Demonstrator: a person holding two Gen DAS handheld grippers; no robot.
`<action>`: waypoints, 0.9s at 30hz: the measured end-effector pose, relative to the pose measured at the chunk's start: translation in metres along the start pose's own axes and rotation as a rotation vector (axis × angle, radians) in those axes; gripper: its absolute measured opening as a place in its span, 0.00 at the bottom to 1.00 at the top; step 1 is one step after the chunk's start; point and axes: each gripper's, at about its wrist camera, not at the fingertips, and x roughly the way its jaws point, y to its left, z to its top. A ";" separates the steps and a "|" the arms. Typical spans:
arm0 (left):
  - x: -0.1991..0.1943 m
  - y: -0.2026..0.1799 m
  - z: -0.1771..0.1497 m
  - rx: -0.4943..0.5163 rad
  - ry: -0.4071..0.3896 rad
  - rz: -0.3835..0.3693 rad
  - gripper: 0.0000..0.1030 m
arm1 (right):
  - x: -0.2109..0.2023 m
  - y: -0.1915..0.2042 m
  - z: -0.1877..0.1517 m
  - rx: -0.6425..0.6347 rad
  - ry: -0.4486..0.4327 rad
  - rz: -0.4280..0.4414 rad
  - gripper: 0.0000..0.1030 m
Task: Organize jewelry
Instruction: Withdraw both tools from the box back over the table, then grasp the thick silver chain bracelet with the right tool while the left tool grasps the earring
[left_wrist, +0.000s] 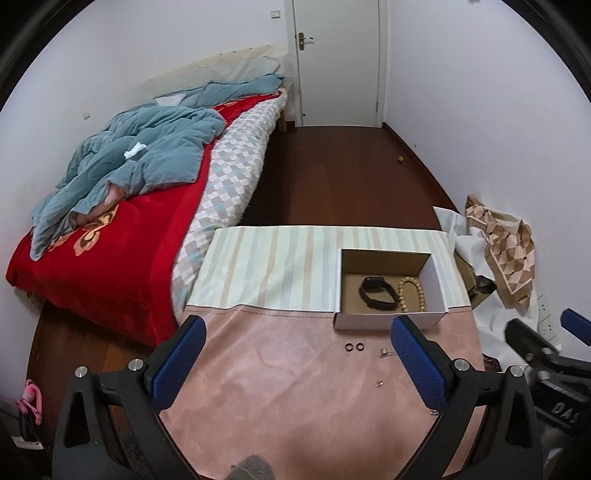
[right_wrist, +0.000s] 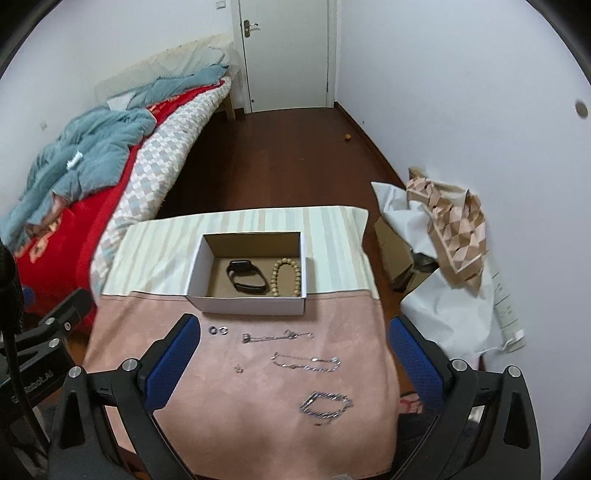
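Note:
An open white cardboard box (right_wrist: 247, 304) (left_wrist: 384, 319) stands on a small table. It holds a black watch (right_wrist: 246, 281) (left_wrist: 377, 292) and a wooden bead bracelet (right_wrist: 286, 277) (left_wrist: 410, 293). On the pink cloth (right_wrist: 236, 398) in front lie two small rings (right_wrist: 218, 330) (left_wrist: 354, 346), three silver chains (right_wrist: 277, 336) (right_wrist: 306, 362) (right_wrist: 325, 403) and a tiny earring (right_wrist: 239, 368) (left_wrist: 379, 384). My left gripper (left_wrist: 295, 365) is open and empty above the cloth. My right gripper (right_wrist: 295, 365) is open and empty over the chains.
A bed (left_wrist: 110, 206) with red and blue covers stands on the left. A striped cloth (left_wrist: 273, 266) covers the table's far half. Crumpled paper and a patterned cloth (right_wrist: 450, 221) lie on the right by the wall. A door (left_wrist: 338, 59) is at the back.

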 end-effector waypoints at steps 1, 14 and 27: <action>0.001 0.000 -0.003 -0.001 -0.001 0.012 0.99 | 0.000 -0.002 -0.002 0.010 0.003 0.001 1.00; 0.076 -0.024 -0.085 0.034 0.201 0.062 0.99 | 0.101 -0.094 -0.115 0.237 0.284 -0.003 0.67; 0.132 -0.035 -0.131 0.037 0.332 0.072 0.99 | 0.172 -0.092 -0.149 0.100 0.319 -0.096 0.46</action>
